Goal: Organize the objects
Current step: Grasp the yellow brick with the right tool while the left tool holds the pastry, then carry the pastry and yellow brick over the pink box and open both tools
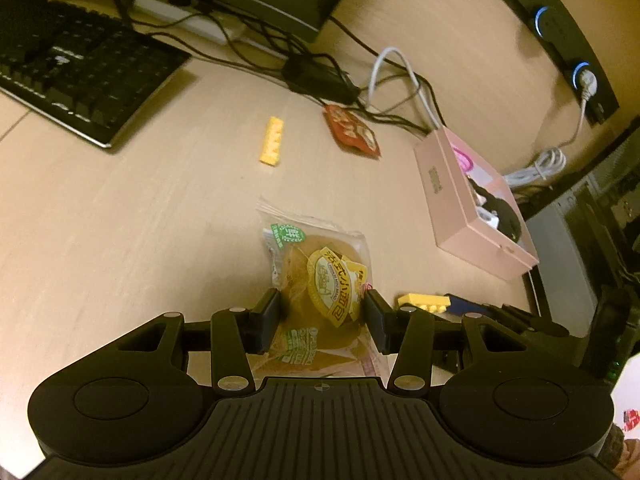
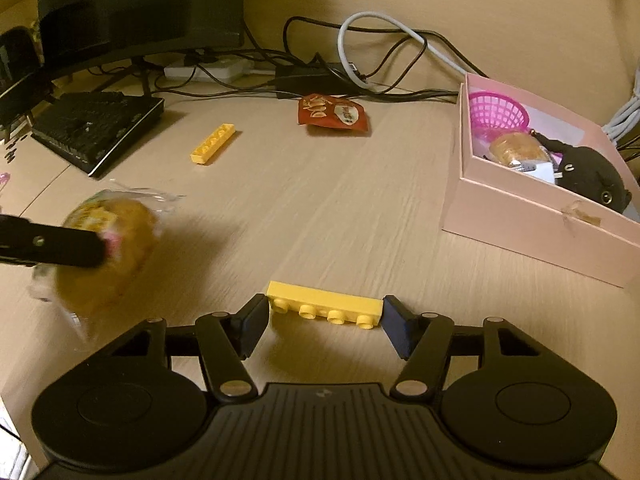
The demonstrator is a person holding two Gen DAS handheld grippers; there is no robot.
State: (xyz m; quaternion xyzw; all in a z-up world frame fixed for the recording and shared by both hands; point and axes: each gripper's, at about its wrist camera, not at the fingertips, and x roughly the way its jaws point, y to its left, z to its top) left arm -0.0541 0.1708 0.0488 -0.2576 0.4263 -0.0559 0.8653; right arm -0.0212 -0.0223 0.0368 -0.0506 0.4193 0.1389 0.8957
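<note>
your left gripper (image 1: 322,312) is squeezing the wrapped bread (image 1: 320,280) above the desk (image 1: 120,220): soft, light, crinkly, so you're pinching mid-bun gently. your right gripper (image 2: 324,316) is clamping the stiff yellow brick (image 2: 324,305) endwise.

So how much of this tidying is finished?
Partly. The pink box already holds a pink basket, a bun and a black plush toy. In hand: the left tongs grip a wrapped bun, and the right tongs bracket a yellow brick. Left: another yellow brick and a red snack packet.
</note>
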